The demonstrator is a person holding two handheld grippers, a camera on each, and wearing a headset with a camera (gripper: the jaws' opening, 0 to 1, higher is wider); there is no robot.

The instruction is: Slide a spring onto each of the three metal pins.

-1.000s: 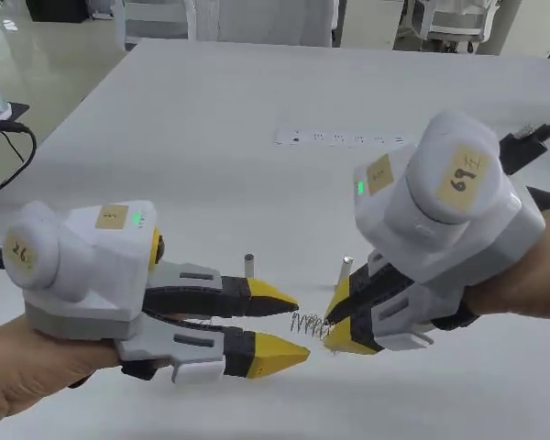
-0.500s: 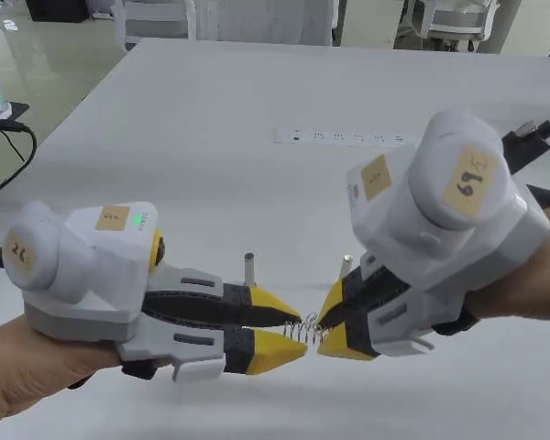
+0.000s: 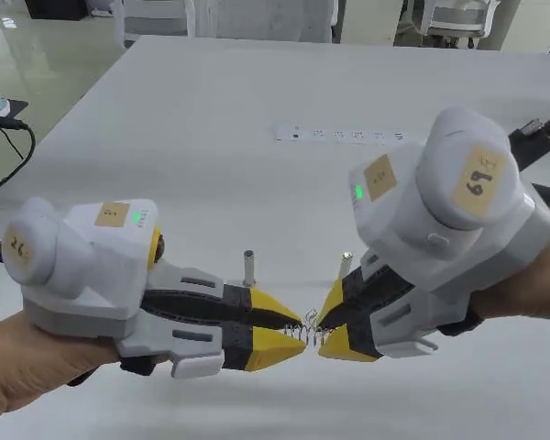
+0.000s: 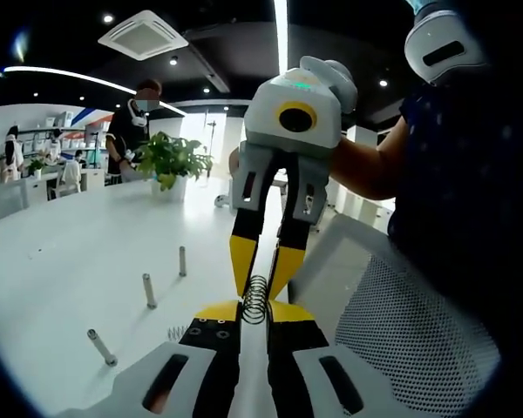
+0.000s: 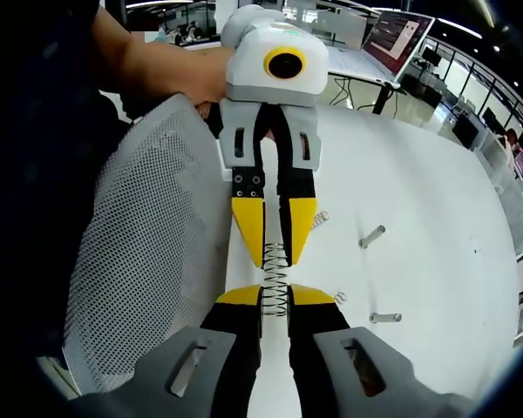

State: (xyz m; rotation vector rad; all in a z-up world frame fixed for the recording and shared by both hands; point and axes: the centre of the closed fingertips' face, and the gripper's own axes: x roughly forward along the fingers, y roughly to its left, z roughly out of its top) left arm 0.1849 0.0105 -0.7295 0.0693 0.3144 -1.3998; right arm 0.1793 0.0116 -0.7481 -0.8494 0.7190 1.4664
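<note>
Head view, lower centre: left tool and right tool tip to tip just above the white worktop. Each clamped on one end of the same spring, held level between them. Just behind the tips, two upright metal pins. Farther up the frame, a white power strip lying flat. Beyond the worktop's far edge, glossy floor at upper left and chairs along the top.

Left gripper view, left of frame: three of the pins standing in a row on the worktop, with a loose spring lying beside the nearest two. Behind them a potted plant, people standing, and a dark ceiling with spot lights and a square vent. At lower right, a grey mesh chair back.

Right gripper view, upper right: a lit screen on a desk past the worktop's edge.
</note>
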